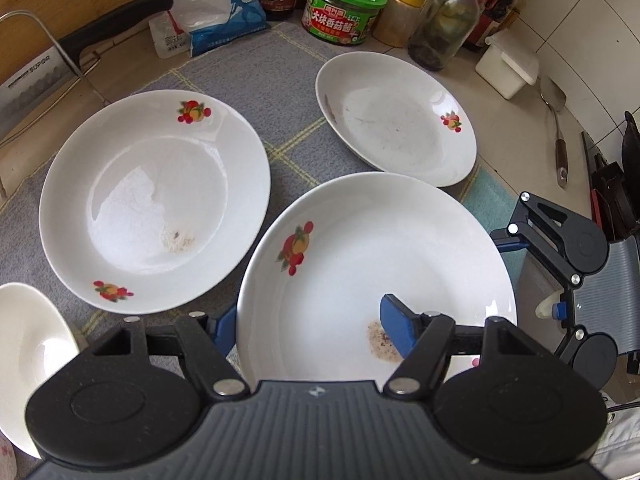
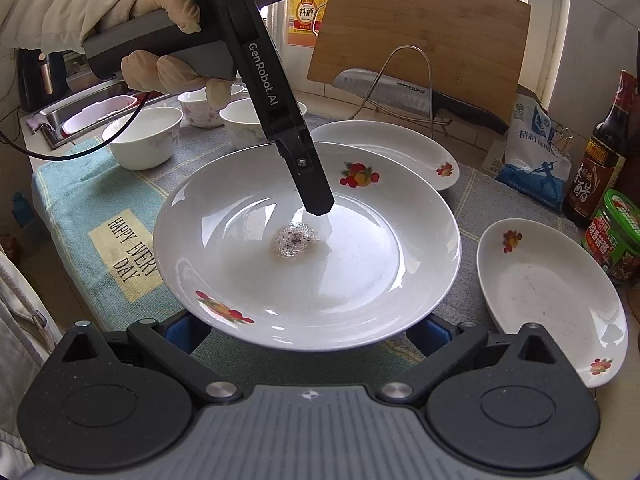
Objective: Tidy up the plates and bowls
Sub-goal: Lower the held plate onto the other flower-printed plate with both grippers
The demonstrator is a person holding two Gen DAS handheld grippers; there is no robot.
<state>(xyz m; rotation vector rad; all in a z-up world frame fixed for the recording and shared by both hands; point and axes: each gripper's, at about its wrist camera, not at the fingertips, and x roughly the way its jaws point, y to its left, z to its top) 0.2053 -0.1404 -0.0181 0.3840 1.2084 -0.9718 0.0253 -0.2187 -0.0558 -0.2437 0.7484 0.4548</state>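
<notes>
A white round ceramic plate with fruit prints (image 2: 308,248) is pinched at its rim by the left gripper (image 1: 308,330); it is also held before the right gripper (image 2: 308,330), whose fingertips are hidden beneath it, state untold; white bowls (image 2: 144,142), seen only from the right wrist, lie beyond the left gripper.

I see the plate (image 2: 360,280) as glossy white glazed ceramic with a dull speckled stain at its middle. Under it my view shows a woven, matt cloth mat (image 2: 80,200). Behind stands a smooth wooden cutting board (image 2: 420,28) and a brushed-metal knife blade (image 2: 392,90).
</notes>
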